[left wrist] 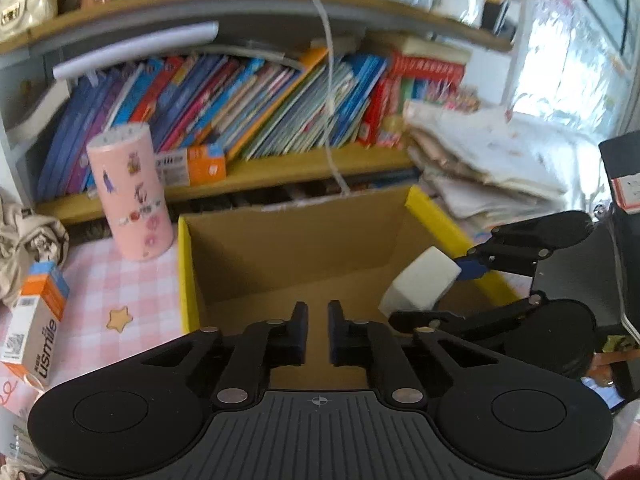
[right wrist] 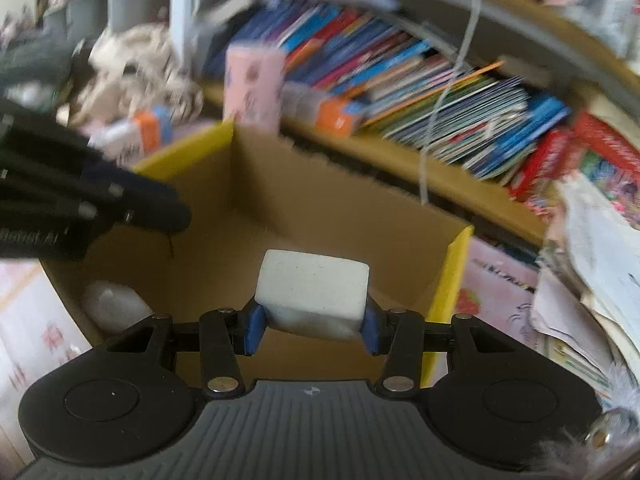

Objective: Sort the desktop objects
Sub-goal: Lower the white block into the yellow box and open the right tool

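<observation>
Holding a white block (right wrist: 312,294) in our right tongs (right wrist: 312,330), both blue pads (right wrist: 253,330) pressed on its sides, we have it above the open cardboard box (right wrist: 320,208), low centre of the right wrist view. The box has yellow rims (right wrist: 448,288); a pale object (right wrist: 114,308) lies inside at lower left, too blurred to name. Our left tongs (right wrist: 176,216) come in from the left edge over the box's near wall.

In the left wrist view our left tongs (left wrist: 318,330) sit bottom centre with nothing between them, jaws drawn together with only a thin slit showing. Block (left wrist: 420,284) and right tongs (left wrist: 436,288) show at right centre, over the box's right yellow rim (left wrist: 432,208). Left of the box (left wrist: 296,248), a pink cylinder (left wrist: 128,196) stands upright on the pink checked counter (left wrist: 120,284). A toothpaste carton (left wrist: 34,328) lies at the left edge. Slanted books (left wrist: 260,104) fill the shelf behind; folded cloth (left wrist: 492,152) is stacked at upper right.
</observation>
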A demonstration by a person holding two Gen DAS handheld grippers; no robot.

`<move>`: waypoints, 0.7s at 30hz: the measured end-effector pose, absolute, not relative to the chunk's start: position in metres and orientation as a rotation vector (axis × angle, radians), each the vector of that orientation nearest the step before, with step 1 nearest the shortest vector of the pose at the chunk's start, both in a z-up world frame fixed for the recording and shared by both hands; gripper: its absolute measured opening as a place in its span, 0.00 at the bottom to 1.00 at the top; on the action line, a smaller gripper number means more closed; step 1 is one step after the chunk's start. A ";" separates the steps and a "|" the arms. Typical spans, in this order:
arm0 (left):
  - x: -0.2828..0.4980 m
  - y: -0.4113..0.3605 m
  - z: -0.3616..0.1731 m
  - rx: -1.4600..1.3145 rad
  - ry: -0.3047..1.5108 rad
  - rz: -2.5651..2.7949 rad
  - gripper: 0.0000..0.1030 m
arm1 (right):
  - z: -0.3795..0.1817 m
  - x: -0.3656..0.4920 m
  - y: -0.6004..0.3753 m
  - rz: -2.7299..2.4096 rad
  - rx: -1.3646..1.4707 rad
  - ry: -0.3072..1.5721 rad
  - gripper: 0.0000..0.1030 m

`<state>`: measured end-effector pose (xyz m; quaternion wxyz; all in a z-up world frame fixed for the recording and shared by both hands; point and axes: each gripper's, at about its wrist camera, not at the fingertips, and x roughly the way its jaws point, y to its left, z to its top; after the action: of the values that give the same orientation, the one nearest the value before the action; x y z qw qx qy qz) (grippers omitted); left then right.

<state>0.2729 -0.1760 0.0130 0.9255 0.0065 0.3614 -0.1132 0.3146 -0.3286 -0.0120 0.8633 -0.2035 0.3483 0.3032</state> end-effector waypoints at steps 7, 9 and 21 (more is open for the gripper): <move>0.283 -0.175 -0.003 0.025 0.800 -0.200 0.07 | -0.027 0.326 -0.313 0.751 -0.512 0.802 0.43; 0.283 -0.175 -0.008 0.023 0.818 -0.194 0.07 | -0.027 0.330 -0.311 0.770 -0.525 0.817 0.43; 0.277 -0.174 -0.021 0.013 0.879 -0.188 0.08 | -0.032 0.341 -0.306 0.802 -0.518 0.962 0.44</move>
<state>0.2773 -0.1741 -0.0208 0.9008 0.0063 0.4247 -0.0908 0.3408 -0.3055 -0.0321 0.7790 -0.2398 0.4449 0.3710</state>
